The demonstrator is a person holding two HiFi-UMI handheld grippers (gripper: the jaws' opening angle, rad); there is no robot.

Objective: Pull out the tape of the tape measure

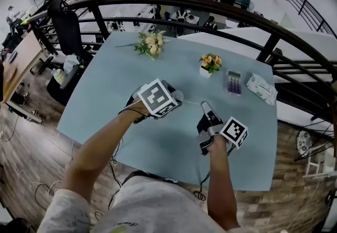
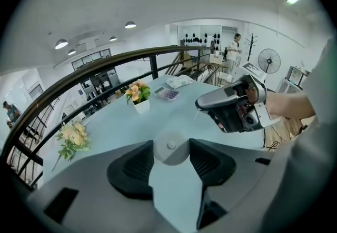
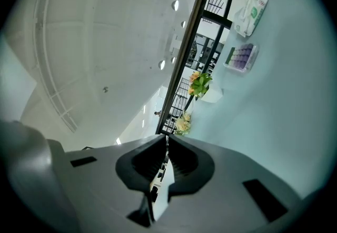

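Note:
My left gripper [image 1: 172, 96] is shut on the round grey-white case of the tape measure [image 1: 177, 95] over the pale blue table [image 1: 100, 105]. In the left gripper view the case [image 2: 171, 148] sits between both black pads [image 2: 138, 162]. A thin strip of tape [image 1: 192, 102] runs from the case to the right gripper [image 1: 204, 104], a short way to the right. That gripper's jaws are shut on the tape's end [image 3: 165, 166], seen edge-on in the right gripper view. The right gripper [image 2: 199, 104] also shows in the left gripper view, held by a hand.
At the table's far side lie a loose bouquet [image 1: 150, 43], a small white pot of flowers [image 1: 210, 63], a calculator [image 1: 234, 82] and a pack of wipes [image 1: 261, 88]. A dark curved railing [image 1: 221, 8] runs behind the table. The near table edge lies just before my arms.

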